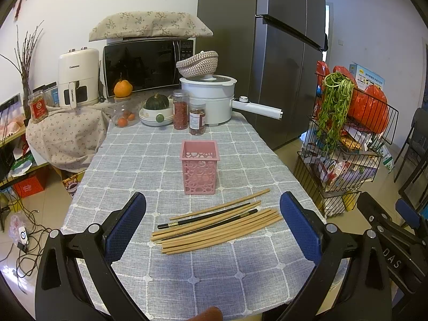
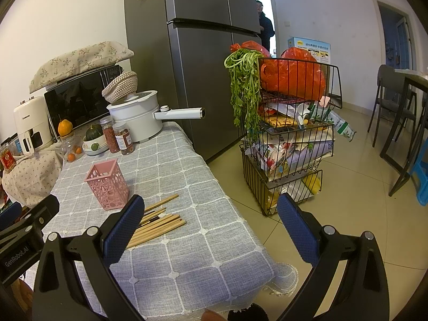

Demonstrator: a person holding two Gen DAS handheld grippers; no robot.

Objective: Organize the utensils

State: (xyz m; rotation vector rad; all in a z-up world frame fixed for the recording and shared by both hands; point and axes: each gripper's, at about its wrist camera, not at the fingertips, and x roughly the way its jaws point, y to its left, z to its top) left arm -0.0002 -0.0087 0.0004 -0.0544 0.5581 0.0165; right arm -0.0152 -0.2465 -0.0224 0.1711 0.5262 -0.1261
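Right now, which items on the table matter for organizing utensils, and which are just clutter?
In play:
chopsticks, loose in a pile
pink holder, upright behind them
left gripper and right gripper, both open

Clutter:
white pot
two jars
squash bowl
microwave
wire rack on the floor

Right gripper [image 2: 210, 230] spread wide, chopsticks [image 2: 157, 224] beside pink holder [image 2: 107, 184], tablecloth [image 2: 187, 254]

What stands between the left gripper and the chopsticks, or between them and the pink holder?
Nothing visible. The left gripper is open over the chopsticks, and only bare tablecloth lies between them and the upright holder.
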